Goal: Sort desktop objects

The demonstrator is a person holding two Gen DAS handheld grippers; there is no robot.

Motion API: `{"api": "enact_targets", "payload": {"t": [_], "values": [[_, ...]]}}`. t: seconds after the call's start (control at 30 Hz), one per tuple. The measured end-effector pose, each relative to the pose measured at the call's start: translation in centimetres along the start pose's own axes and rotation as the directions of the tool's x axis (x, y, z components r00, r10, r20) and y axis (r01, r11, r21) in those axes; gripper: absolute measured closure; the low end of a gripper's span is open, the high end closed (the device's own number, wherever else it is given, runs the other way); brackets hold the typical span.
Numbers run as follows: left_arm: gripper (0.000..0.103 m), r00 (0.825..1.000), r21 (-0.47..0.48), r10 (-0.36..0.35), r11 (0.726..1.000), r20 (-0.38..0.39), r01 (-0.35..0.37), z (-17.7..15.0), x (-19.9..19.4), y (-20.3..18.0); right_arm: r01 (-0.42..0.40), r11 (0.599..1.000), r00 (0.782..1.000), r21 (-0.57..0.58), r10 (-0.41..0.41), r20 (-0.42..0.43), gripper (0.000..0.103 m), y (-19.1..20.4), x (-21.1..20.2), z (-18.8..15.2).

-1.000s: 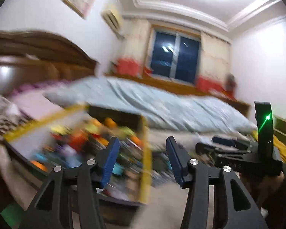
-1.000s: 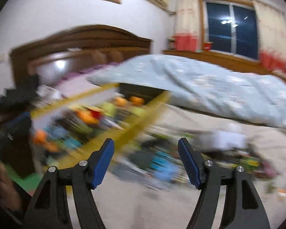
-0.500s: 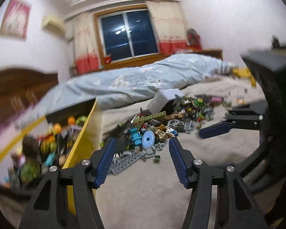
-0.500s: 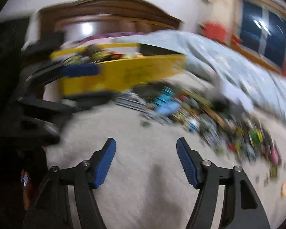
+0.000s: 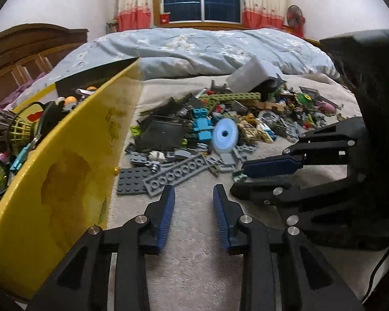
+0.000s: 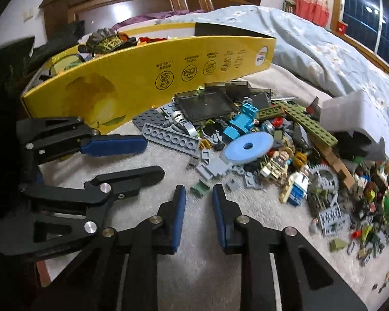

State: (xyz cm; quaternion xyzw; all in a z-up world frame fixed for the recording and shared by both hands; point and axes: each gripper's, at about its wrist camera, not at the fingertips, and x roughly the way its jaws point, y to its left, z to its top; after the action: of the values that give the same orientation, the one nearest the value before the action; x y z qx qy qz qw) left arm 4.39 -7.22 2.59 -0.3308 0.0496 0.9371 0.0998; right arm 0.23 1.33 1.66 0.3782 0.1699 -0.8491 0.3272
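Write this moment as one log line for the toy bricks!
left gripper: open, empty | right gripper: open, near small green brick | yellow cardboard box: beside brick pile | round pale-blue disc: on pile

Bare blanket point(image 6: 194, 272) ahead — yellow box point(image 6: 132, 77) left, brick pile point(image 6: 285, 150) beyond.

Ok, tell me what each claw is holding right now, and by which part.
Nothing is held. The left claw and right claw are both open and empty over the beige blanket, short of the brick pile.

Nothing legible anywhere. On the yellow box point(image 6: 147, 77) side: a row of round pictogram icons with tiny captions above them and a small logo near the end, all too small to read.
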Motion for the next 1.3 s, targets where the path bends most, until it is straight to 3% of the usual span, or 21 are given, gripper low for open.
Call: {"api": "enact_targets", "payload": {"t": [0.13,0.27,0.37,0.43,0.5,0.6,0.73,0.9,1.0,1.07,1.1,1.17,1.2,1.23,1.3], "values": [[0.071,0.999,0.029,0.035,0.999,0.017,-0.035,-0.4,0.9,0.2,-0.057,0.997,0.998,0.049,0.057,-0.001,0.082,-1.5,0.4,0.2],[0.069,0.992,0.012,0.102,0.995,-0.077,-0.101,0.5,3.0,0.3,-0.05,0.997,0.999,0.056,0.049,0.016,0.09,-1.7,0.7,0.3],[0.057,0.99,-0.01,0.106,0.994,-0.094,-0.107,1.2,3.8,0.4,-0.05,0.996,0.997,0.074,0.045,0.068,0.09,-2.0,-0.4,0.0],[0.045,0.99,0.008,0.094,0.996,-0.107,-0.094,1.4,4.3,0.1,-0.066,0.991,0.992,0.115,0.052,0.118,0.09,-2.7,-1.7,-0.5],[0.045,0.989,0.053,0.102,0.994,-0.112,-0.096,1.3,4.4,-0.6,-0.089,0.983,0.987,0.159,0.066,0.144,0.09,-3.6,-2.7,-1.0],[0.053,0.989,0.088,0.087,0.993,-0.118,-0.077,1.0,4.3,-0.9,-0.104,0.973,0.988,0.207,0.077,0.134,0.09,-4.7,-3.6,-2.3],[0.1,0.993,0.102,0.037,0.994,-0.109,-0.026,0.6,3.2,-1.4,-0.097,0.968,0.99,0.233,0.069,0.126,0.09,-5.7,-5.0,-4.1],[0.102,0.995,0.178,-0.037,0.983,-0.097,0.053,0.0,1.8,-3.9,-0.074,0.966,0.992,0.248,0.045,0.122,0.09,-6.3,-6.4,-6.0],[0.102,0.995,0.264,-0.073,0.961,-0.068,0.089,-0.3,0.1,-5.8,-0.066,0.967,0.993,0.247,0.038,0.115,0.09,-6.5,-6.8,-6.9],[0.101,0.998,0.316,-0.055,0.947,-0.044,0.066,-0.2,-0.7,-6.4,-0.067,0.967,0.993,0.246,0.04,0.112,0.089,-6.5,-7.0,-7.1],[0.099,1.0,0.332,-0.021,0.943,-0.017,0.026,0.1,-1.1,-6.1,-0.07,0.966,0.993,0.248,0.044,0.106,0.089,-6.6,-6.8,-7.2],[0.076,0.998,0.326,0.06,0.943,0.005,-0.059,0.8,-0.9,-5.0,-0.077,0.965,0.995,0.251,0.056,0.087,0.089,-6.6,-6.3,-7.2],[0.054,0.997,0.312,0.081,0.947,-0.004,-0.076,1.1,-0.7,-4.3,-0.081,0.964,0.995,0.254,0.063,0.077,0.089,-6.7,-6.0,-7.1],[0.045,0.996,0.276,0.083,0.958,-0.03,-0.072,1.4,-0.4,-3.3,-0.084,0.963,0.995,0.258,0.068,0.07,0.089,-6.8,-5.7,-7.1],[0.045,0.995,0.208,0.054,0.977,-0.088,-0.035,1.6,0.1,-1.9,-0.098,0.958,0.994,0.271,0.082,0.067,0.089,-6.9,-5.4,-7.1]]}}
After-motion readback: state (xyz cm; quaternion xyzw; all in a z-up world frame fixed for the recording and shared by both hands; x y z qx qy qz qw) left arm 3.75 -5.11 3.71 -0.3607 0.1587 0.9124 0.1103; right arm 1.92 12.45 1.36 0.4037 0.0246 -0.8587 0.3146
